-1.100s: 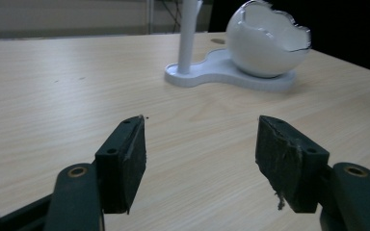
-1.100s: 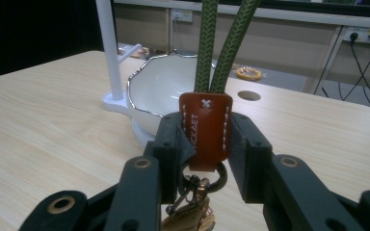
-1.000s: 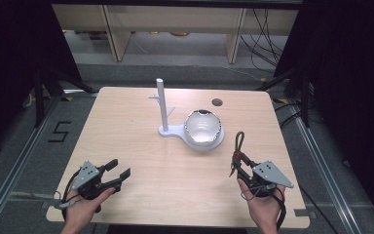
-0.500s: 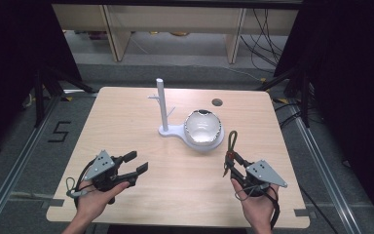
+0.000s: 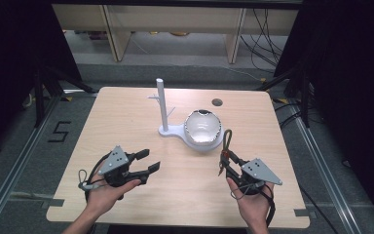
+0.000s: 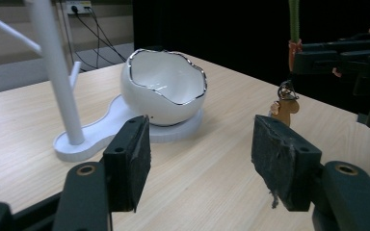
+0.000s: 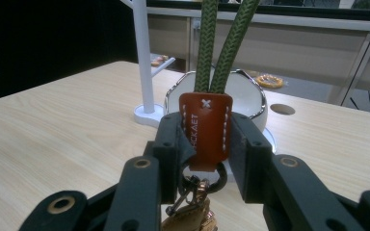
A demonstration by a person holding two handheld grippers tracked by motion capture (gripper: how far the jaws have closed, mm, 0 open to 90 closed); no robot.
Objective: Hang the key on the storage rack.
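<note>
A white stand [image 5: 161, 105] with a post and short branches rises at the table's middle, and a white egg-shaped bowl [image 5: 203, 129] with a silver rim sits on its base. My right gripper [image 5: 225, 158] is shut on the orange leather tab [image 7: 205, 132] of a keychain. The keychain's green cord loop [image 5: 227, 139] stands up from the jaws, and a ring with brass keys [image 7: 192, 211] hangs below them. My left gripper [image 5: 148, 161] hovers at the front left, open with nothing between its pads [image 6: 127, 161]. It faces the bowl [image 6: 166, 91] and the keys [image 6: 284, 103].
A round cable hole [image 5: 217, 102] is set in the table near the far edge. Bare wood lies between the two hands and left of the stand. Dark frames flank the table, and cabinets [image 5: 175, 19] with cables stand beyond it.
My left hand has moved up and rightward, in from the front left corner towards the table's middle. The right hand with the keychain has hardly moved.
</note>
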